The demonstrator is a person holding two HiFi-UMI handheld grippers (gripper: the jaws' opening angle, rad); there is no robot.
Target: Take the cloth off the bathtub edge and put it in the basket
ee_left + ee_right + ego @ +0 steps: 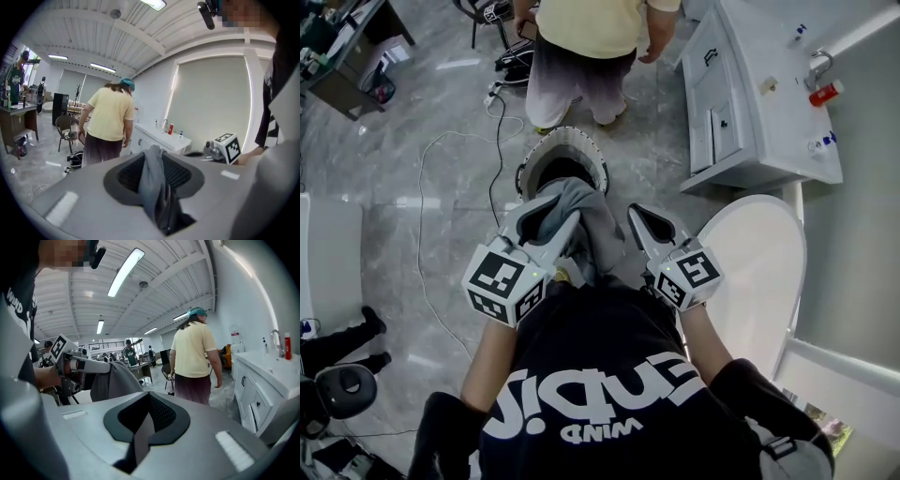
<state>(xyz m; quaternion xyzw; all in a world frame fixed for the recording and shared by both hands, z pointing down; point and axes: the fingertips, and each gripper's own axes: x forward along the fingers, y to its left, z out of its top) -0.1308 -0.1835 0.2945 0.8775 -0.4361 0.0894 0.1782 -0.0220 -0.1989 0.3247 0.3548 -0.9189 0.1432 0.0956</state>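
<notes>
Left hand-held gripper [551, 217] is clenched on the grey cloth [152, 183]. One fold is pinched between the pads and the rest hangs off the tips.

Right hand-held gripper [645, 223] sits at 3 o'clock of it, jaws together with nothing in them. It's just beside the hanging cloth; I can't tell if it brushes it.

The cloth is clear of the bathtub [764, 281], which is at 4 o'clock. So pick-up looks done and I'm in the carry step; the drop is not yet made.

The basket [581, 141] is on the floor at 12 o'clock, mouth up, dark inside, just past my tips.

Next move as I see it:
- bring the left tips over the mouth
- get the hanging tail inside the rim first
- then release the left jaws

Watch-outs: the tail may drape over the rim. A person [581, 56] stands just beyond the basket at 12 o'clock.
</notes>
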